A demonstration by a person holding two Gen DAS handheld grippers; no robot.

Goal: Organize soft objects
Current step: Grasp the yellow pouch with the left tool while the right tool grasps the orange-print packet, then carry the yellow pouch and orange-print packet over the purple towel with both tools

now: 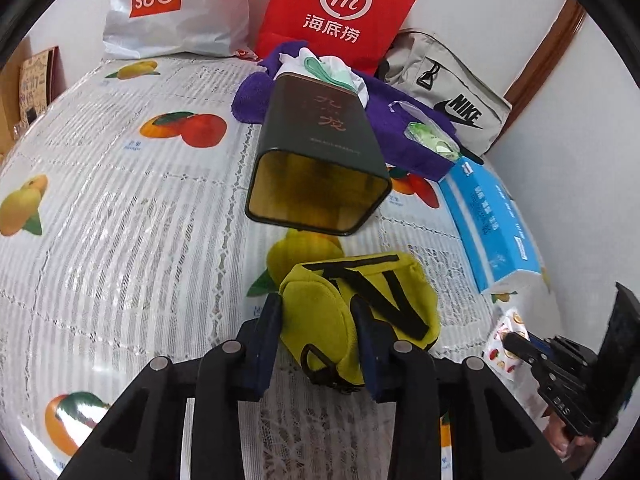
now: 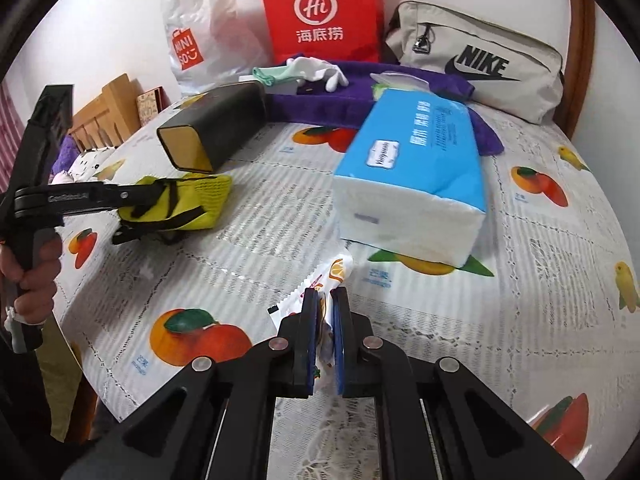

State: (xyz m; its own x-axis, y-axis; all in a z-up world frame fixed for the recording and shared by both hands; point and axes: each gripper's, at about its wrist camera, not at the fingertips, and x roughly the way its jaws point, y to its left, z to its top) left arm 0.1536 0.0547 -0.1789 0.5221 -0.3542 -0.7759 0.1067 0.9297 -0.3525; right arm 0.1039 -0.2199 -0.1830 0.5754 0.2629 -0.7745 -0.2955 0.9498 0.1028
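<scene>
On table: yellow pouch (image 1: pixel 352 312) lies crosswise between left gripper (image 1: pixel 316 344) jaws, pinched.
Tin mouth (image 1: pixel 316 196): just ahead.
Right gripper (image 2: pixel 326 332): pinching snack packet (image 2: pixel 316 292).

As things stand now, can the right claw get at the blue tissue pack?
Probably not yet. The right claw is shut on a small fruit-print packet, so it is occupied. The way itself looks free: the blue tissue pack lies just ahead on the table, with nothing between.

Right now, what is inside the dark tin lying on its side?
The dark tin shows only bare gold walls through its open mouth, nothing visibly inside. Its deepest end is shadowed. White and mint cloth bunches behind its far end, on the purple towel.
</scene>
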